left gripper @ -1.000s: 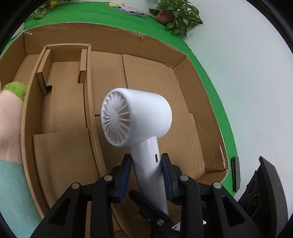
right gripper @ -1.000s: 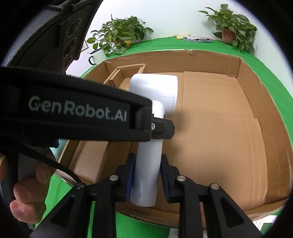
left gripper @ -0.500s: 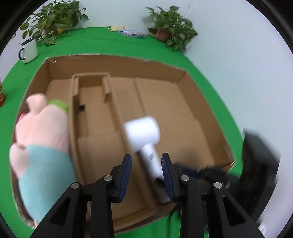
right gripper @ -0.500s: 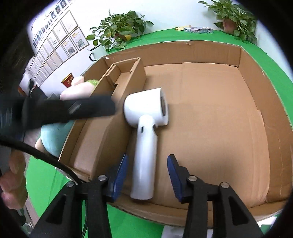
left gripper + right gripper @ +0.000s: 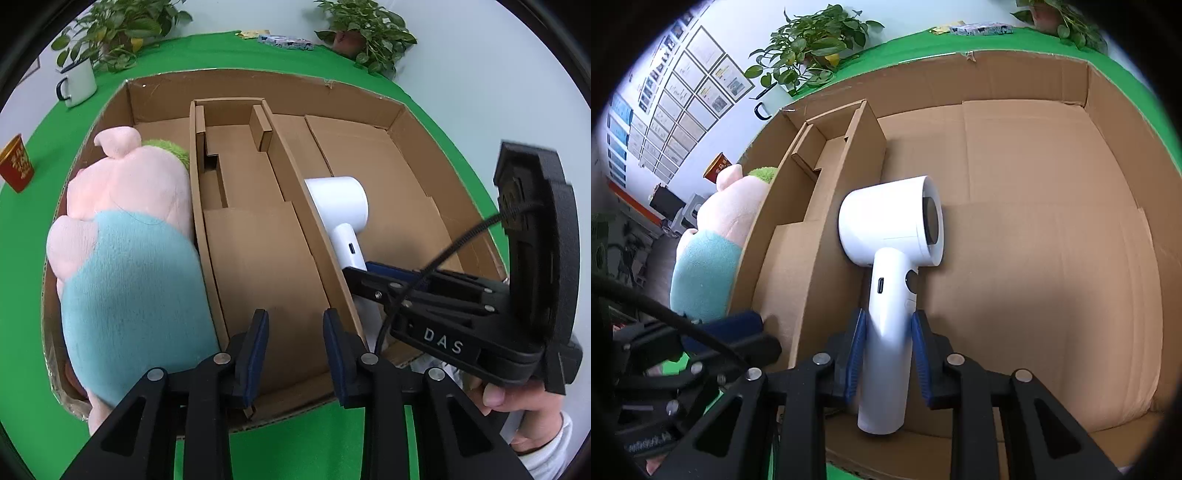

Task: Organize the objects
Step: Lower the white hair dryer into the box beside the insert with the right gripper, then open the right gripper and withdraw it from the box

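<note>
My right gripper has just been closing, and its blue pads now clamp the lower handle of the white plastic handheld hair dryer, near the butt end. My left gripper holds nothing. Its fingers stand narrow with a bare gap, above the near end of the brown cardboard divider insert.

The dryer is in the wide right compartment of the shallow brown cardboard box, just beside the insert's wall, handle near and round head far. Whether it rests on the floor I cannot tell.

I judge it stiff, smooth and rather slippery, and top-heavy towards the head, so a grip this low may let it swing. Higher up the handle, clear of the button and port, would steady it.

In the left compartment lies the soft pink plush pig in a teal shirt.
</note>
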Tool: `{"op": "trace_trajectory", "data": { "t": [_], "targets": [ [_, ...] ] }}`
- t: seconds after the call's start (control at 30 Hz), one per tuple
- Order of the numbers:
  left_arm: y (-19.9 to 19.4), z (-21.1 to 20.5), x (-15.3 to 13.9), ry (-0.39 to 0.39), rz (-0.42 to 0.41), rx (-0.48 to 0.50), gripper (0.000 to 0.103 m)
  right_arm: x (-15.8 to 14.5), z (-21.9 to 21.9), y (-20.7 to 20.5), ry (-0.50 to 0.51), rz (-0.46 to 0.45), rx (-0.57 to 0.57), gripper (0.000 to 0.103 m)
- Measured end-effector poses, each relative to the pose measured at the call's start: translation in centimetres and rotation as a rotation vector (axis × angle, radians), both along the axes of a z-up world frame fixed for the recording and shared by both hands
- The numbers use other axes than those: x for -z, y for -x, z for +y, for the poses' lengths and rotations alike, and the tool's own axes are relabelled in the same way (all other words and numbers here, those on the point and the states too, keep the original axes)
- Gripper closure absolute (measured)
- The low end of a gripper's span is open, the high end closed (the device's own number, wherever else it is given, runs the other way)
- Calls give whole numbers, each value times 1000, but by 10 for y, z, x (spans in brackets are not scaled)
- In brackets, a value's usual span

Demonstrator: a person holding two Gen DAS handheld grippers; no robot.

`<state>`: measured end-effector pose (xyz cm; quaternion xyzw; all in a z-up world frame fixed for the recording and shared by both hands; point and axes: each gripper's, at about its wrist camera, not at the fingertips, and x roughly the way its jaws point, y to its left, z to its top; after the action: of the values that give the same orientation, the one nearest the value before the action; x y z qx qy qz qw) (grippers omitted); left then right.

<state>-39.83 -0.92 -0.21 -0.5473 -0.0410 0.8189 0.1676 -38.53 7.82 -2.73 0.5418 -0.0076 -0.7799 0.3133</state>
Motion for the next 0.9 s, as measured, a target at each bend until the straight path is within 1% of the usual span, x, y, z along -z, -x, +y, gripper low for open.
{"op": "trace_trajectory", "data": {
  "t": [0.17, 0.2, 0.27, 0.3, 0.33, 0.37, 0.4, 0.43, 0.47, 0.5, 0.53, 0.6, 0.63, 0.7, 0.77, 0.8, 0.83, 0.9],
  "targets": [
    [-7, -7, -1, 39, 3, 6, 74, 0, -4, -2, -17, -2, 9, 79],
    [-12, -8, 3, 48, 6, 6, 75, 0, -3, -2, -17, -4, 9, 79],
    [-15, -9, 2, 73, 17, 1, 75, 1, -4, 0, -14, -6, 14, 77],
    [-18, -9, -1, 109, 36, -15, 76, 2, -4, 0, -17, -4, 10, 76],
    [-21, -12, -3, 110, 46, -17, 76, 2, -5, 0, -21, 3, 5, 75],
    [-24, -14, -5, 101, 53, -21, 76, 1, -5, 0, -20, 14, 2, 70],
    [-29, -17, -10, 84, 75, -37, 76, -5, -2, -4, -27, 61, 4, 58],
    [-33, -19, -13, 78, 101, -50, 76, -14, 3, -12, -42, 132, 15, 49],
    [-43, -27, -23, 78, 132, -64, 71, -20, 5, -20, -52, 186, 25, 30],
    [-50, -28, -31, 91, 179, -82, 58, -32, 14, -34, -57, 283, 42, 19],
    [-62, -31, -41, 106, 250, -106, 52, -43, 22, -49, -56, 366, 55, 19],
    [-86, -34, -58, 124, 394, -146, 31, -57, 37, -79, -77, 489, 76, 19],
    [-102, -32, -66, 125, 486, -163, 26, -61, 43, -96, -88, 527, 88, 19],
    [-134, -24, -77, 138, 629, -183, 10, -66, 52, -125, -94, 583, 107, 18],
    [-155, -17, -82, 166, 704, -203, 1, -64, 59, -144, -104, 626, 137, 18],
    [-172, -12, -82, 177, 745, -220, 1, -62, 63, -153, -102, 639, 163, 18],
    [-181, -10, -82, 171, 754, -233, 1, -60, 67, -158, -94, 633, 181, 18],
    [-198, -6, -79, 133, 748, -250, 1, -52, 75, -162, -76, 579, 207, 18]
  ]
}}
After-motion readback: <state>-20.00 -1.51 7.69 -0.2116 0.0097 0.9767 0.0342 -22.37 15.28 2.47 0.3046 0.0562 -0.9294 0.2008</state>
